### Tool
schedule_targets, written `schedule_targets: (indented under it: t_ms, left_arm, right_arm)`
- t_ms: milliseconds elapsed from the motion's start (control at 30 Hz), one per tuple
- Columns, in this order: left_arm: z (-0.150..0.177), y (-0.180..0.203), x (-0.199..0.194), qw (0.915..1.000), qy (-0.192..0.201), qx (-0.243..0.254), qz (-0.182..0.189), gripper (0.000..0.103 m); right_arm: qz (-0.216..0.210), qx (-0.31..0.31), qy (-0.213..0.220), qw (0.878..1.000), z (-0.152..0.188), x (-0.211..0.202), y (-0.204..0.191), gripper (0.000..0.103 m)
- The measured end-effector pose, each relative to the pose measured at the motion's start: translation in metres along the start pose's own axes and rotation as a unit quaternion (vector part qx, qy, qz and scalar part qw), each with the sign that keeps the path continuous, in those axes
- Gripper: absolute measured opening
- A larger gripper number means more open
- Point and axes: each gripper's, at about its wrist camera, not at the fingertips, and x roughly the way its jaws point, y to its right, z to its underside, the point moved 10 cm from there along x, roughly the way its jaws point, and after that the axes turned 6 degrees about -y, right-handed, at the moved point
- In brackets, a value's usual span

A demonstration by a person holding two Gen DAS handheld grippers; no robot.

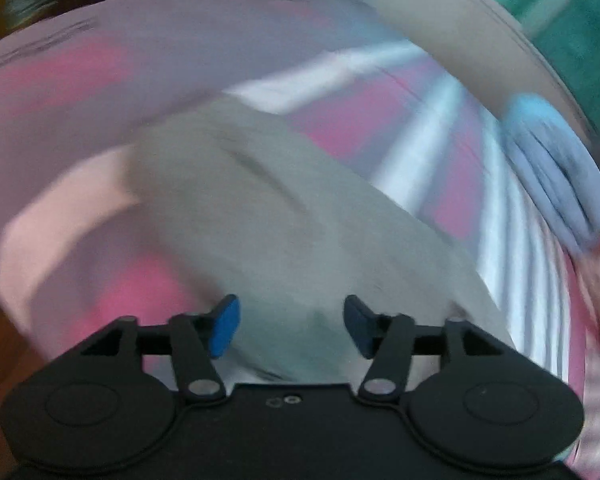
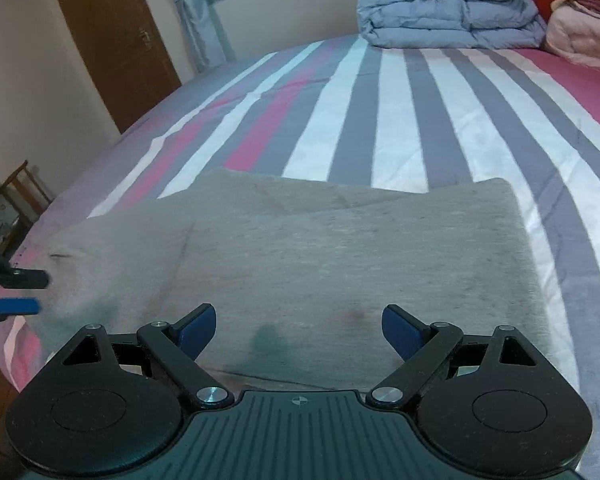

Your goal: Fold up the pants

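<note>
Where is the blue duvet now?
In the right wrist view the folded duvet lies at the far end of the striped bed, upper right, beside a pink blanket and beyond the grey pants.

The left wrist view was badly motion-blurred; the left gripper [image 1: 292,326] hung with its blue pads [image 1: 225,326] spread apart over the grey pants [image 1: 268,216]; these lay on a striped bedsheet [image 1: 428,148]; a pale blue folded duvet [image 1: 556,172] sat far right
</note>
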Motion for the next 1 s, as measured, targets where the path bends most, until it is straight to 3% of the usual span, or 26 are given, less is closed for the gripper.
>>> schedule_targets:
  t_ms: [133,267,400,567,733,800,833,900,1000]
  left_arm:
    - [-0.022,-0.057,-0.001,0.9964,0.019,-0.080,-0.018,0.052]
    - [-0.027,-0.085,0.012,0.9910,0.010,-0.134,-0.001,0.052]
    - [-0.023,-0.079,0.036,0.9782,-0.014,-0.187,0.089,0.051]
    - [-0.030,-0.081,0.063,0.9682,-0.009,-0.214,0.130,0.049]
    - [-0.039,-0.078,0.082,0.9518,0.000,-0.239,0.192,0.038]
    - [-0.037,-0.077,0.088,0.9458,0.006,-0.250,0.207,0.021]
    - [-0.036,-0.077,0.089,0.9440,0.008,-0.253,0.211,0.017]
    - [-0.037,-0.072,0.081,0.9501,0.021,-0.239,0.199,0.010]
    - [-0.044,-0.041,0.048,0.9698,0.059,-0.151,0.182,0.008]
  right_arm:
    - [-0.004,-0.010,-0.001,1.000,0.001,0.004,-0.014,0.090]
    - [-0.006,-0.016,-0.002,1.000,0.001,0.006,-0.023,0.090]
    - [-0.004,-0.018,-0.009,1.000,0.002,0.011,-0.028,0.090]
    - [-0.002,-0.033,-0.016,0.999,0.004,0.016,-0.038,0.090]
    - [0.010,-0.042,-0.013,0.999,0.001,0.019,-0.040,0.090]
    - [0.016,-0.045,-0.014,0.999,-0.001,0.022,-0.040,0.090]
    - [0.017,-0.046,-0.015,0.999,-0.001,0.024,-0.040,0.090]
    - [0.023,-0.053,-0.018,0.998,0.000,0.028,-0.041,0.090]
    - [0.043,-0.074,-0.025,0.996,0.004,0.035,-0.044,0.089]
